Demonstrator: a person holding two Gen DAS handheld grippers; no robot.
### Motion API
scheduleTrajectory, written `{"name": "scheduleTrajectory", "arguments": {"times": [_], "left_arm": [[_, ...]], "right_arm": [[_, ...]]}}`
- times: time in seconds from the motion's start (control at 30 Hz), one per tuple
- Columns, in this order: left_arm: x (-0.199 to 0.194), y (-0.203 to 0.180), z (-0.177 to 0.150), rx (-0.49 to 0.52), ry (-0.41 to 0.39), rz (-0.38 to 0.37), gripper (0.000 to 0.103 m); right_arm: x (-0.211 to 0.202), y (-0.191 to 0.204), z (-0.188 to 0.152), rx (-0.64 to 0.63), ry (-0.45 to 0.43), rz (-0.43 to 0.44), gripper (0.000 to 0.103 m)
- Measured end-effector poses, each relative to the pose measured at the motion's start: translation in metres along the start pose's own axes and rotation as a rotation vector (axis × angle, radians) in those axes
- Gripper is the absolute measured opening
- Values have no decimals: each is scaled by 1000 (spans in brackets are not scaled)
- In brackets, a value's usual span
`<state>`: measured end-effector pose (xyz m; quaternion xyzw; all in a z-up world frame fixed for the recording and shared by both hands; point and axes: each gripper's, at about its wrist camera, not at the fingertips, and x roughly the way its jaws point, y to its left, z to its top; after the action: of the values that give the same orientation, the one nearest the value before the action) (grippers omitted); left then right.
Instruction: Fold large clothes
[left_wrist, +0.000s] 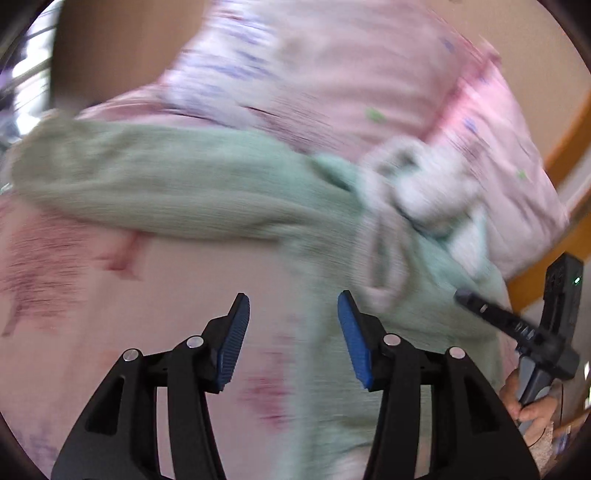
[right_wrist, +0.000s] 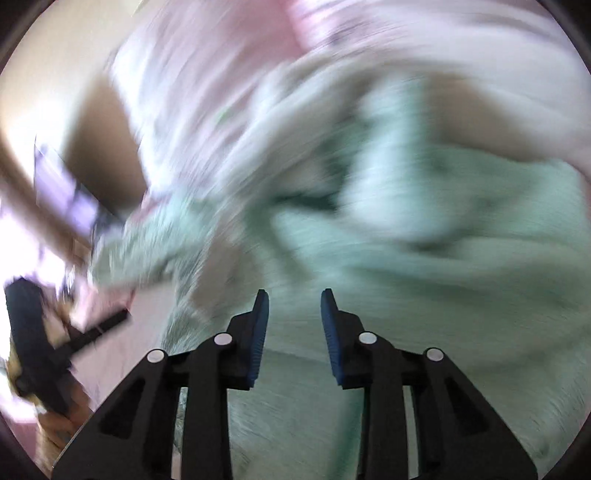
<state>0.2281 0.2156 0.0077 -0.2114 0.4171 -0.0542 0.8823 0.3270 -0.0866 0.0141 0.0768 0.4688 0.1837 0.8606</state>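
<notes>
A bedroom in a home is indicated. A bed is shown, covered by a pale pink bedsheet (left_wrist: 92, 295) printed with darker pink marks. A bulky pink quilt (left_wrist: 369, 74) with small blue and green figures is heaped at the far side of it, and a pale green knitted garment (left_wrist: 166, 177) is spread over the sheet. An orange-brown wooden bed frame (left_wrist: 569, 136) is seen along the right edge of the left wrist view, with a cream wall behind it. Both views are heavily blurred, so finer furnishings cannot be made out.
</notes>
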Motion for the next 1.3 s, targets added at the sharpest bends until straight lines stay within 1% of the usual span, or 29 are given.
{"name": "scheduleTrajectory", "arguments": {"times": [0.03,0.07,0.13,0.17,0.2,0.23,0.27,0.3,0.33,0.43,0.47,0.53,0.67,0.8,0.83,0.87,0.9,0.93,1.0,1.07,1.2,1.3], "left_arm": [[-7,20,5,-35,-16,37,51],[-12,31,6,-56,-41,44,51],[-22,63,11,-125,-62,90,51],[-26,76,12,-159,-68,99,51],[-29,90,14,-199,-74,99,51],[-34,107,16,-259,-86,89,51],[-36,119,17,-304,-95,82,51],[-37,131,19,-348,-103,75,51],[-37,144,22,-406,-115,65,51],[-31,168,31,-511,-129,41,51],[-26,174,36,-541,-131,39,51],[-19,182,43,-585,-139,49,51],[-8,205,57,-693,-166,85,50],[-6,229,68,-784,-229,102,41],[-5,235,69,-807,-241,106,36],[-5,239,70,-826,-251,103,33],[-4,244,70,-853,-264,104,26],[-3,248,70,-871,-268,110,15],[-3,256,69,-902,-275,114,6],[-9,257,70,-913,-301,92,5],[-36,231,85,-789,-361,66,4],[-65,194,102,-674,-416,29,4]], "right_arm": [[10,9,1,-14,24,3,30],[32,18,4,-23,74,-7,30],[57,26,3,-53,137,-49,33],[52,30,-1,-77,105,-65,33],[49,32,-1,-86,109,-69,34],[44,30,-1,-70,121,-48,36],[31,24,-2,-25,115,6,39],[22,19,-3,3,105,37,48],[11,14,-3,21,89,55,52],[-28,-4,-7,46,18,68,56],[-35,-8,-6,50,14,72,57],[-52,-20,-4,68,-8,73,57],[-79,-38,-8,79,-57,36,58],[-95,-53,-14,72,-94,-24,58],[-99,-56,-16,63,-105,-44,58],[-99,-56,-17,58,-109,-53,58],[-101,-58,-18,55,-112,-60,58],[-101,-57,-20,51,-114,-62,58],[-105,-59,-21,46,-116,-63,58],[-107,-62,-23,48,-122,-63,58],[-115,-68,-25,65,-141,-59,58],[-120,-70,-28,68,-150,-52,59]]}}
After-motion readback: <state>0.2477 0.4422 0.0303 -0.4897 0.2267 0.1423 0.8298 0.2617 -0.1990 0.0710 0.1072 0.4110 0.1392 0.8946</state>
